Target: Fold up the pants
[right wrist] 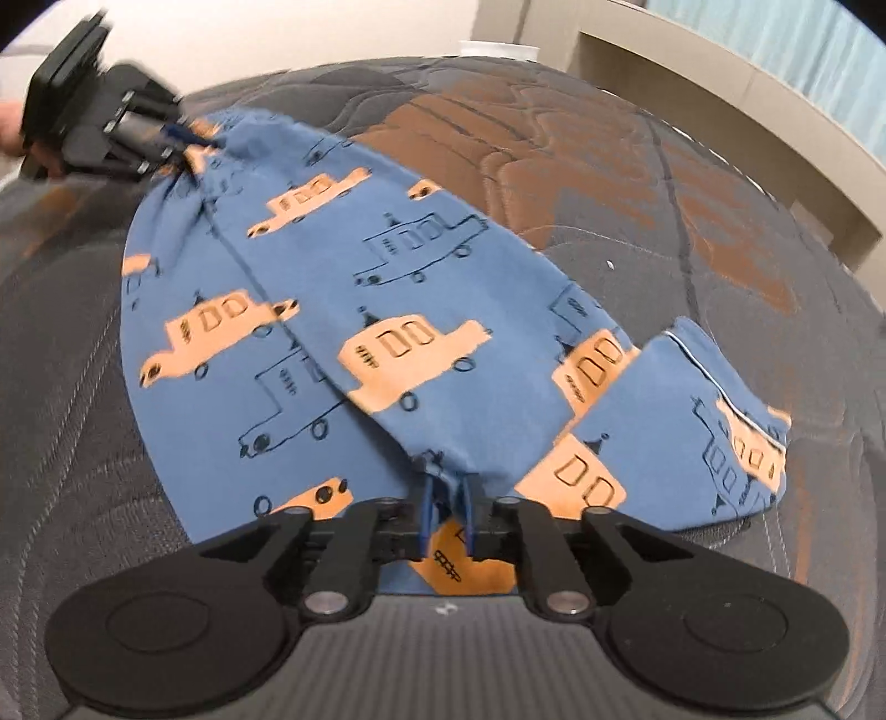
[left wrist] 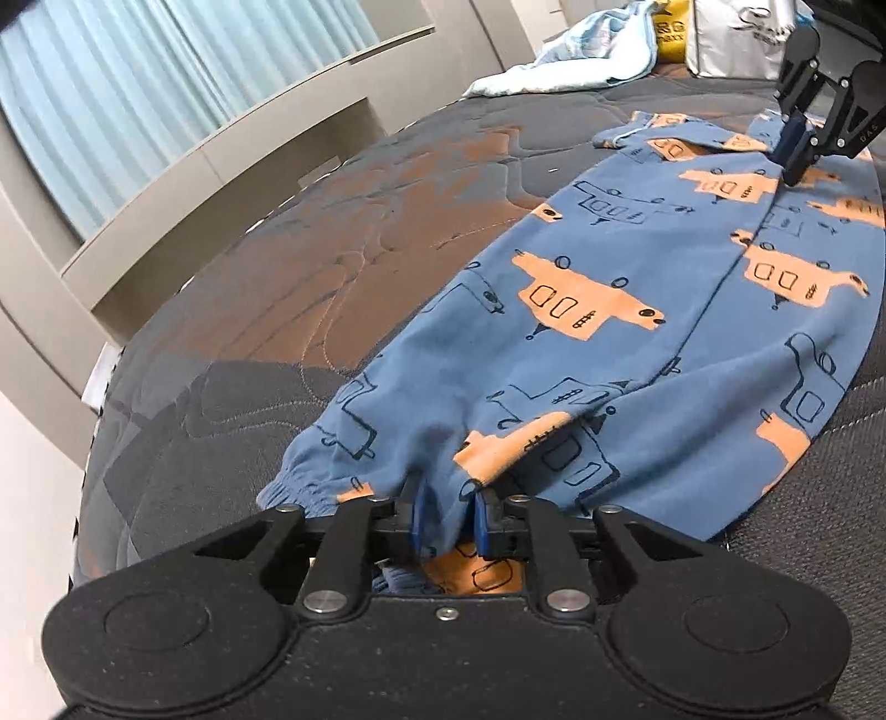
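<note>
Pants (left wrist: 637, 310) are being pinched at cuff by left tool (left wrist: 446, 520), at waist by right tool (right wrist: 447, 515), prob. for lengthwise fold.

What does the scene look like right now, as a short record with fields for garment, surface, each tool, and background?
garment: blue cotton pants with orange car prints, spread lengthwise, partly folded
surface: dark grey and brown quilted mattress
left tool: shut on the cuff end of the pants
right tool: shut on the waist end
background: pale blue cloth and yellow bag at the far mattress edge
</note>
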Motion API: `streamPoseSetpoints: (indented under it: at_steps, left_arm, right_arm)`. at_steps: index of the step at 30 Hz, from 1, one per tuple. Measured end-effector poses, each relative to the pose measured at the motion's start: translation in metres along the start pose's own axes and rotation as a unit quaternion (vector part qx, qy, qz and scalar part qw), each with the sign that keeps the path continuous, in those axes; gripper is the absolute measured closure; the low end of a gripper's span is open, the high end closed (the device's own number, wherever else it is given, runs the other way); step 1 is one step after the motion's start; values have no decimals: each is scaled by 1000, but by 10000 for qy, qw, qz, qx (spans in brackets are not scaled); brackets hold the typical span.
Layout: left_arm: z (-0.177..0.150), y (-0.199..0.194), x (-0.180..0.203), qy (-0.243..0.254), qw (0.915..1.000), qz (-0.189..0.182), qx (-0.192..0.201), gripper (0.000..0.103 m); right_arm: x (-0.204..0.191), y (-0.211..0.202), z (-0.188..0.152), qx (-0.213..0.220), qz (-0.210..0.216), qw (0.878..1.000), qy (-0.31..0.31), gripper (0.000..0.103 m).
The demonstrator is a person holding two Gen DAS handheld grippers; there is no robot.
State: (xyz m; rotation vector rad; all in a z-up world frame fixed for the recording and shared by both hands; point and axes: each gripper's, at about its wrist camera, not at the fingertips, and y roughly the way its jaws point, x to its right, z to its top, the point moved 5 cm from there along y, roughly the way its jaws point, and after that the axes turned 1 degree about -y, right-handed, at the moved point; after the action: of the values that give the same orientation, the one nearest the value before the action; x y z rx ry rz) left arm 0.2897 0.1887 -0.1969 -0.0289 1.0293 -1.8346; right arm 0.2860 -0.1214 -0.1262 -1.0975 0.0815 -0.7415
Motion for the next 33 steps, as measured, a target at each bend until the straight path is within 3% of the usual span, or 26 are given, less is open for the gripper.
streamPoseSetpoints:
  at_steps: [4,7,8,11,20,25,29,33]
  left_arm:
    - [3,0,5,75,10000,-49,17,86]
    - [5,0,3,-35,9999,-107,15,94]
    - [5,0,3,-48,9999,-104,1,96]
    - [7,-5,2,-70,9999,-90,-12,99]
    - [16,-34,-3,-174,9998,-44,50,100]
    - [17,-49,2,-119,9998,-82,104,100]
    - [15,-48,1,-97,9999,-34,32,99]
    - [20,-45,-1,-138,9999,2,33,99]
  right_arm:
    - [-9,3,-1,-24,-229,9988,-439,89]
    - [-9,3,1,27,-228,9986,-477,89]
    - [-9,2,2,55,-242,9984,-502,94]
    - [-3,-2,4,192,-229,9989,-349,101]
    - [4,-41,0,619,-199,9979,-35,103]
    - [-7,-64,-13,676,-220,9974,-71,103]
    - [-9,-58,-13,554,-467,9970,-255,102]
    - [-16,-38,-6,352,-487,9952,-768,92]
